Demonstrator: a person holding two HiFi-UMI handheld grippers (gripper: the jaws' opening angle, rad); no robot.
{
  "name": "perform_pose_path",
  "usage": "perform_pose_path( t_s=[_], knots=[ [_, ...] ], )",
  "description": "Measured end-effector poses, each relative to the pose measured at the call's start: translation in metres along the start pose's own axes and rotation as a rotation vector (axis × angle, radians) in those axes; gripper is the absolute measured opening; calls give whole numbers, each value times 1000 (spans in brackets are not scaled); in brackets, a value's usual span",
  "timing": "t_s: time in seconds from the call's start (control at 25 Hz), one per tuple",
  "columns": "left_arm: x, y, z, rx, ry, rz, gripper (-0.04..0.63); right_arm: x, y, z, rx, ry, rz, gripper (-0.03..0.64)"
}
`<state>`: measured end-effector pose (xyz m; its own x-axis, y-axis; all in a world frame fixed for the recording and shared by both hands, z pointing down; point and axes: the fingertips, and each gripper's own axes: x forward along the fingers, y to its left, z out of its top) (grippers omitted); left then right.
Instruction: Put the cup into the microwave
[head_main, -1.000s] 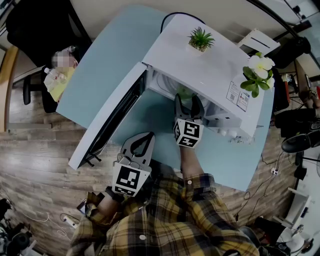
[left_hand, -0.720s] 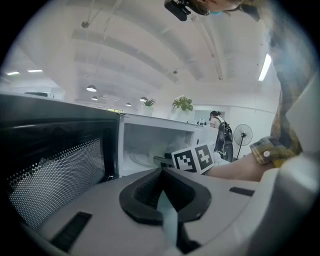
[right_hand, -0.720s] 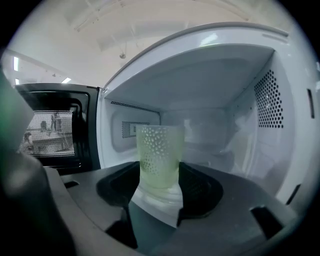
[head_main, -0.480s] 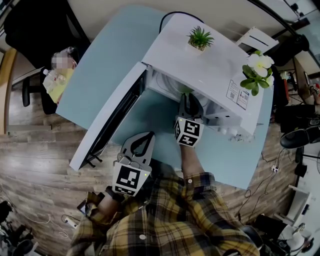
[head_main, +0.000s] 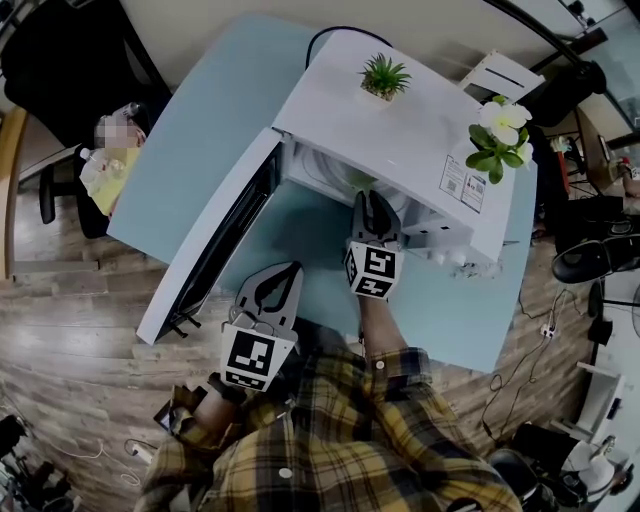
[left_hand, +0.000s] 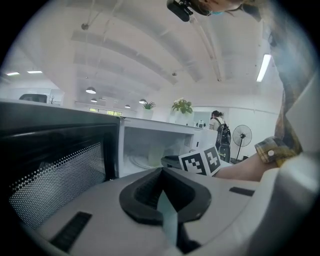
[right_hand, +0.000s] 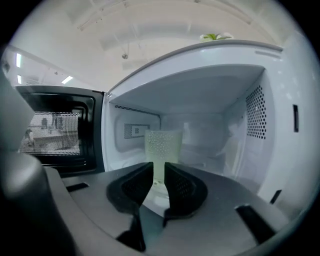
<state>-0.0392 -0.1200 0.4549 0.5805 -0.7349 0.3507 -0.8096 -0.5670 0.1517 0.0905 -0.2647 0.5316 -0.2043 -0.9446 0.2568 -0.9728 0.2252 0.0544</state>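
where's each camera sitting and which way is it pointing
Head view: on the person's head, looking steeply down at the open microwave; shows plaid shirt, left tool, right tool.
Left gripper view: rides the left tool, looks along its shut jaws into the microwave; the right forearm shows.
Right gripper view: rides the right tool, faces the cup inside; jaws have just been closing, slightly apart, nothing between them, cup beyond.
Shared: both gripper views see the microwave's cavity.

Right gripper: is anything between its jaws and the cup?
Nothing. Right gripper view: the right gripper, jaws just closing with nothing between them, faces the cup directly inside the microwave.
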Motion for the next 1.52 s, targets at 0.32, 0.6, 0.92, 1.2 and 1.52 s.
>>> perform_pose_path(
  t_s=[0.32,0.6,0.92,1.2,1.52],
  knots=[
    [-2,2,13,15,-33,14,-9,-23,-8,10,1,-3,49,75],
    [-1,-2,27,37,-58,15,-9,-55,-4,30,-30,-33,141,75],
    [9,-21,49,77,-105,-24,-9,-104,-14,60,-25,-82,194,75],
    [20,-48,61,100,-131,-84,-9,-149,-41,82,7,-113,194,46],
    [32,-78,72,116,-156,-154,-9,-187,-70,87,62,-115,182,34]
  ],
)
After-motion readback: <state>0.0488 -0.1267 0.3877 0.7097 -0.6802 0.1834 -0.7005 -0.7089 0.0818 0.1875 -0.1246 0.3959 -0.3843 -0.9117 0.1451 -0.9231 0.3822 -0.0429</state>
